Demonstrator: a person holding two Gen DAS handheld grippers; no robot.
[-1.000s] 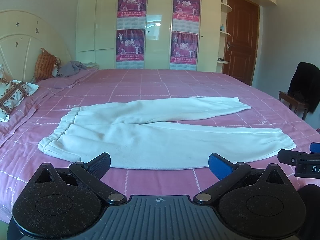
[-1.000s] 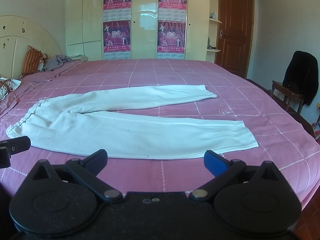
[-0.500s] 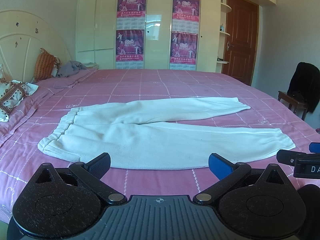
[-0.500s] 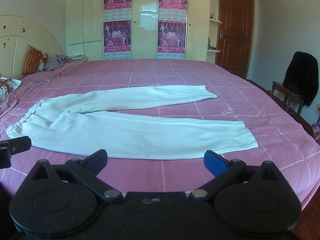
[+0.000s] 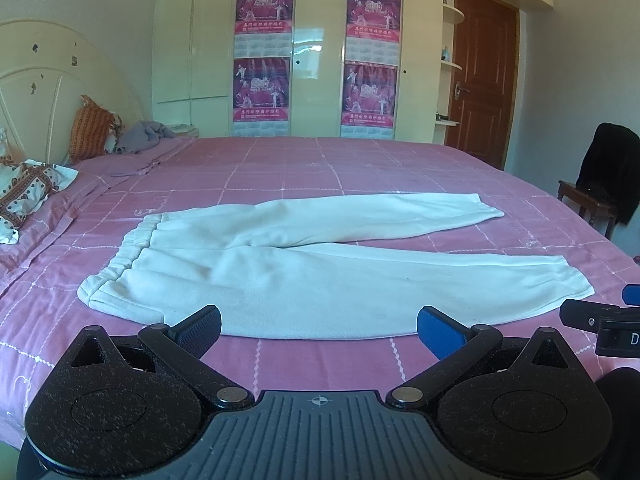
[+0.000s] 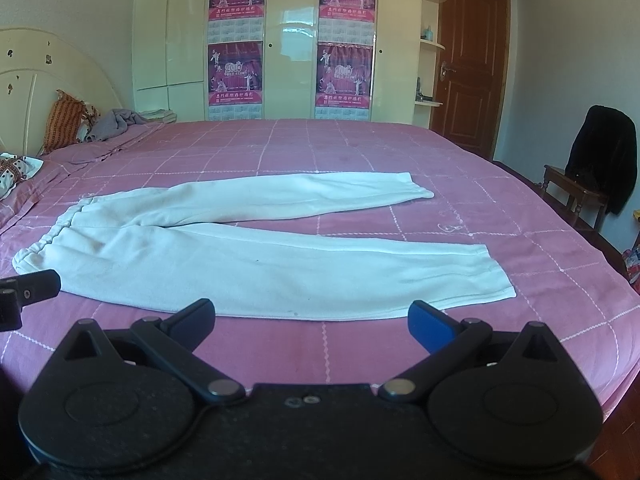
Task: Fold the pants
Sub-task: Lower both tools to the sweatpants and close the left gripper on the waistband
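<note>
White pants (image 5: pixel 304 268) lie flat on the pink bed, waistband at the left, both legs spread to the right with a gap between them. They also show in the right wrist view (image 6: pixel 256 256). My left gripper (image 5: pixel 320 328) is open and empty, just short of the near leg's edge. My right gripper (image 6: pixel 312 320) is open and empty, also at the near edge, further right. The right gripper's finger shows at the right of the left wrist view (image 5: pixel 592 316).
The pink checked bedspread (image 5: pixel 360 168) covers the whole bed. Pillows (image 5: pixel 28 196) and a grey garment (image 5: pixel 140 140) lie at the headboard end on the left. A wooden chair with a black jacket (image 6: pixel 600 160) stands right of the bed. Wardrobes and a door stand behind.
</note>
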